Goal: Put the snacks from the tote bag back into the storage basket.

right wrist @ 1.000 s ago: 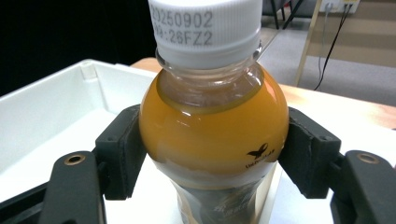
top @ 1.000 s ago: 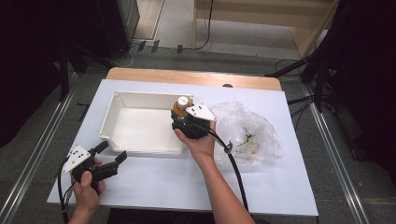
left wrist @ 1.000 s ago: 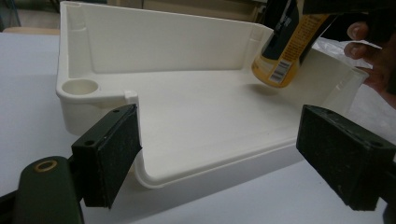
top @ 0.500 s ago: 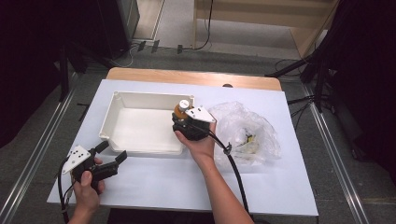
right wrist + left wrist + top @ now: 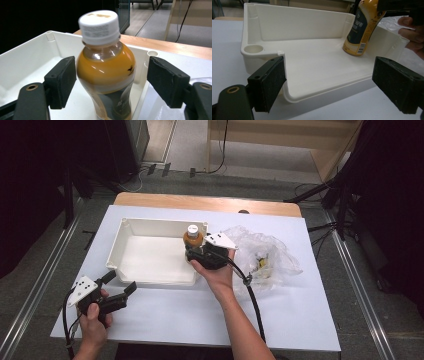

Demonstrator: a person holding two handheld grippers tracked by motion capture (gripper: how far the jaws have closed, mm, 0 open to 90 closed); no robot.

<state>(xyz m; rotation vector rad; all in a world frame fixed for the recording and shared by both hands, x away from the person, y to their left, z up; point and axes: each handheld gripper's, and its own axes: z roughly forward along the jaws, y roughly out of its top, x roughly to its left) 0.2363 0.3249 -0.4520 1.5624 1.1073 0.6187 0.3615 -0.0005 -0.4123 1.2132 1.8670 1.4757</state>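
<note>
White plastic tray: sits mid-frame in the high view on the white table cover, long side running left to right. Open top, rounded corners with little post holes.

Bottle: orange-yellow drink, white cap, dark label lower down. It's standing upright on the tray floor in the far right corner, right up by the tray's right wall. In the left gripper view it's at the upper right, bottom planted on the tray floor.

Right gripper: held over the tray's right edge, a bit right of centre in the high view. Jaws are spread wide on either side of the bottle. In the right gripper view the left pad looks about touching the bottle, the right pad has a clear gap, so it's not clamping anything.

Left gripper: lower left of the high view, just off the tray's near left corner, over the table cover. Jaws wide apart and nothing between them; its own view looks into the tray past the low front lip.

Plastic bag: crumpled clear thing, right of the tray, something small and yellowish inside, can't make out what.

Table edge: strip of wood showing beyond the white cover, upper middle.
</note>
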